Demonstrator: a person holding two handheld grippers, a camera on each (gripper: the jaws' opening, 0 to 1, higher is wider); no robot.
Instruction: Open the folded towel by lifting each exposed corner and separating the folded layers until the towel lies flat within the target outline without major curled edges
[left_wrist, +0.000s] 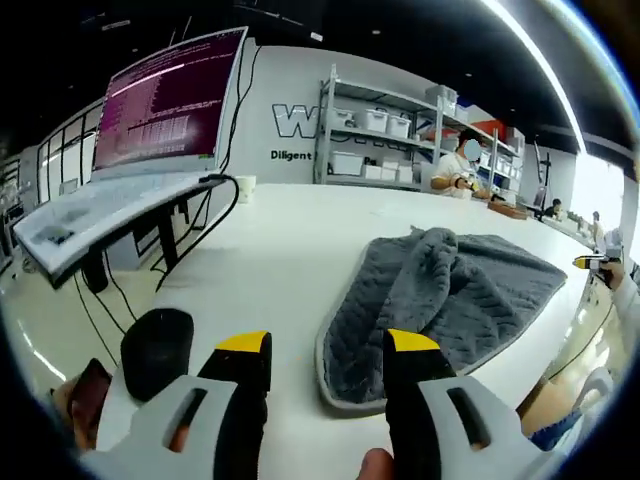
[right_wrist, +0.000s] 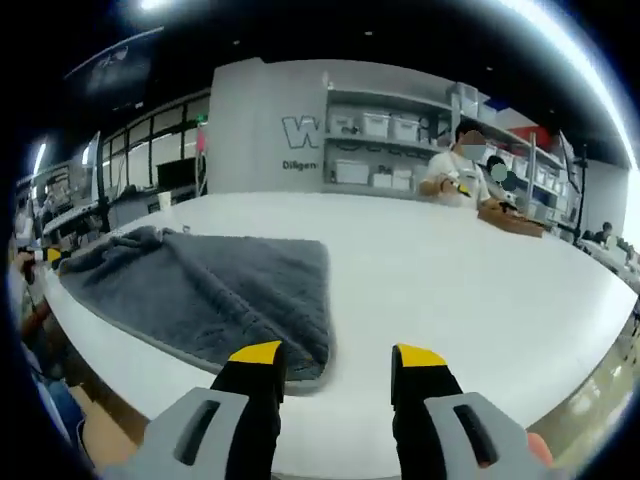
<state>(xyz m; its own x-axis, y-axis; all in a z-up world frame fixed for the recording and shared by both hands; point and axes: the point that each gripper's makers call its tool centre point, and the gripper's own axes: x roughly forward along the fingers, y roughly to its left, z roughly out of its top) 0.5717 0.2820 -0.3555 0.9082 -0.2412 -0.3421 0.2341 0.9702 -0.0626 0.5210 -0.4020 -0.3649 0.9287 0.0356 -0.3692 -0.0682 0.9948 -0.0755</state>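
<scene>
A grey towel (left_wrist: 440, 300) lies on a long white table (left_wrist: 290, 250), partly opened, with a thick fold bunched along its middle in the left gripper view and its near corner pointing toward the camera. The left gripper (left_wrist: 328, 352) hovers just short of that corner, its yellow-tipped jaws standing apart with nothing between them; the right jaw overlaps the towel's edge in the picture, but whether it touches cannot be told. To the left of the gripper sit a black mouse (left_wrist: 155, 350) and, beyond it, a raised keyboard (left_wrist: 100, 215) in front of a monitor (left_wrist: 170, 100) showing lines of text, with cables (left_wrist: 215, 215) trailing down to the table. In the right gripper view the towel (right_wrist: 210, 290) spreads out to the left, flatter, its bound edge running along the table's near side, and the right gripper (right_wrist: 340, 362) is held low over the table (right_wrist: 470, 290) at the towel's near corner, jaws also apart and empty, the left jaw just beside the hem. At the far side of the table a person (right_wrist: 450, 170) in a white shirt sits working before grey shelves (right_wrist: 385, 140) stacked with white bins, against a wall with dark lettering.
</scene>
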